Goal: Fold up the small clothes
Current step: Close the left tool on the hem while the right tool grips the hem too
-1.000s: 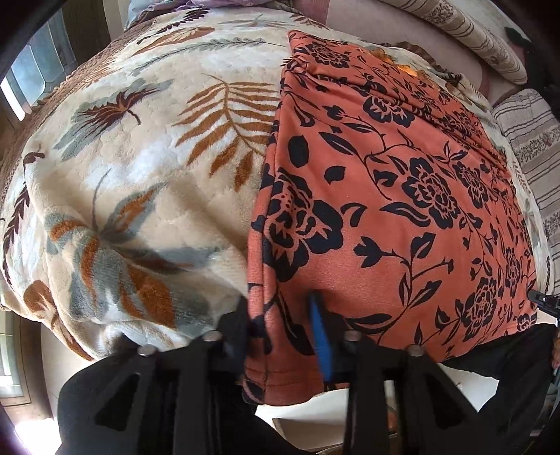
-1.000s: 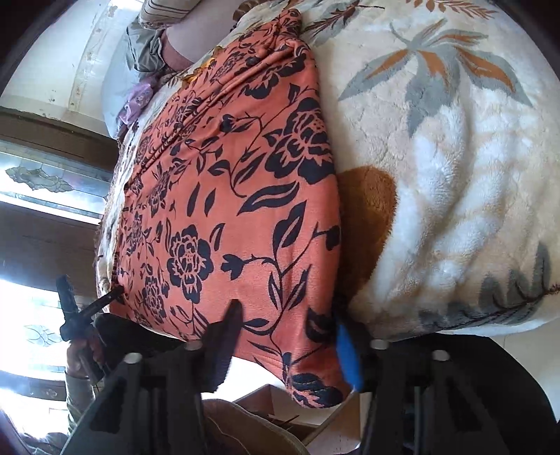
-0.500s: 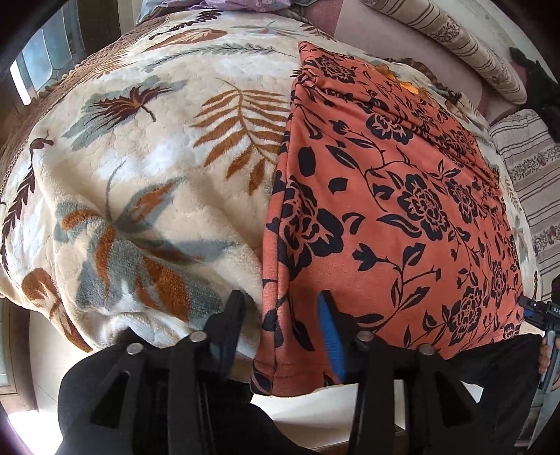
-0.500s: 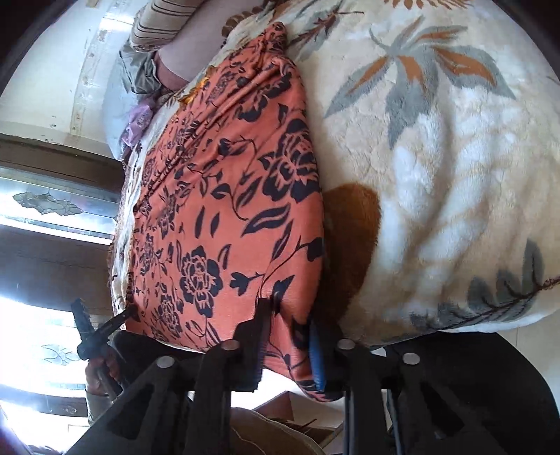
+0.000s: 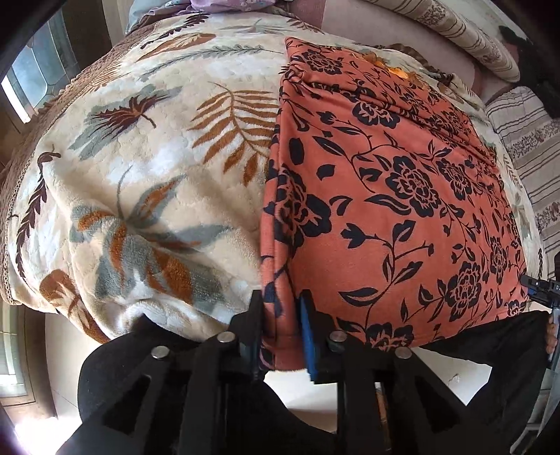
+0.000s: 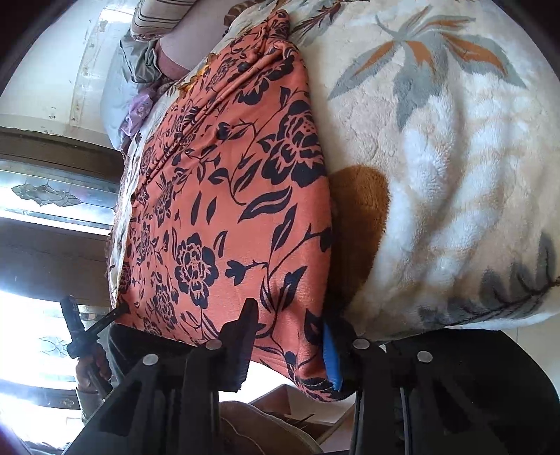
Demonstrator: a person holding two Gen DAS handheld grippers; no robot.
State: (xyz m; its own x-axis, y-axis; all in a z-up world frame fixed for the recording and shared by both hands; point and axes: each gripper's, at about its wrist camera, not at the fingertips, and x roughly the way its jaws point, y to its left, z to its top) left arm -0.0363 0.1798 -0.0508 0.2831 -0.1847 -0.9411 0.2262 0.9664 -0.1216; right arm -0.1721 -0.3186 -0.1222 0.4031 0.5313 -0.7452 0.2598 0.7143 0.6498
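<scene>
An orange garment with black flowers [image 5: 402,196] lies flat on a leaf-print blanket [image 5: 140,175], its near edge hanging over the bed's edge. My left gripper [image 5: 281,332] has the garment's near left corner bunched between its pads, and its jaws are closing on it. In the right wrist view the garment [image 6: 217,196] runs away from me. My right gripper [image 6: 288,336] straddles the near right corner. Its jaws are closing, and the cloth lies flat and loose between them. The blue pad sits at the cloth's side edge.
Striped pillows [image 5: 525,140] lie at the far right of the bed, and purple cloth [image 5: 224,5] sits at its head. A window [image 6: 52,196] stands to the left. The blanket [image 6: 437,175] drops off the bed's near edge. A brown box [image 6: 290,402] sits below.
The left jaws have narrowed onto the cloth corner, and that view has risen slightly. The right jaws narrowed around the other corner, then widened again.
</scene>
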